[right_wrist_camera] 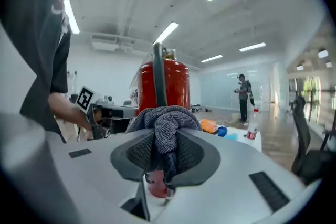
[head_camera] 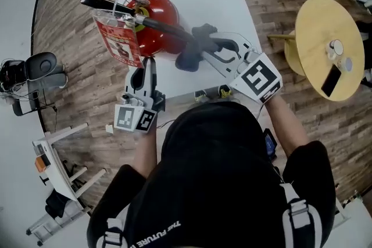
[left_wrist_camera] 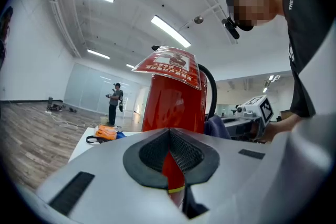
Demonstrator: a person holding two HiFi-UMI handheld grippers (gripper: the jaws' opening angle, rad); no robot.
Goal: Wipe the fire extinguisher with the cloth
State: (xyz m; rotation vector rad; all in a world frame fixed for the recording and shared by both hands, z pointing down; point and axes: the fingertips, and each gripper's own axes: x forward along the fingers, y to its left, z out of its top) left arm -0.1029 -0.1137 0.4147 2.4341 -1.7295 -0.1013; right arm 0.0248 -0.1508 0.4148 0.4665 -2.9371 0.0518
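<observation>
Your right tool [head_camera: 203,50] is clamped on the bunched grey cloth [head_camera: 187,60]. The right gripper view shows the fabric packed between the pads and spilling over their tips. The cloth sits just right of frame centre, against the black hose [head_camera: 168,28] on the right flank of the fire extinguisher [head_camera: 156,26].

The extinguisher stands upright in the upper middle of the frame, on the left part of the white bench [head_camera: 232,3]. Your left tool [head_camera: 146,62] lies just below it, low by its base. Its jaws are drawn almost together with nothing between them, and only the red cylinder shows through the slit.

The main risk is a topple. The cylinder is tall and appears to stand near the bench's left edge, and nothing grips it. A firm push from the cloth side would probably lean it toward that edge. The narrow left tool can only prop it, and only low down.

Snagging is the second risk. The loose folds lie right on the hose, so a long stroke could hook it and drag the extinguisher round. The hanging red tag [head_camera: 119,40] could catch in the same way. Keep the cloth off the black lever [head_camera: 102,3] at the upper left, since pressing it there looks unwise. If the bundle works out of the pads, bare tool would scrape the paint.
</observation>
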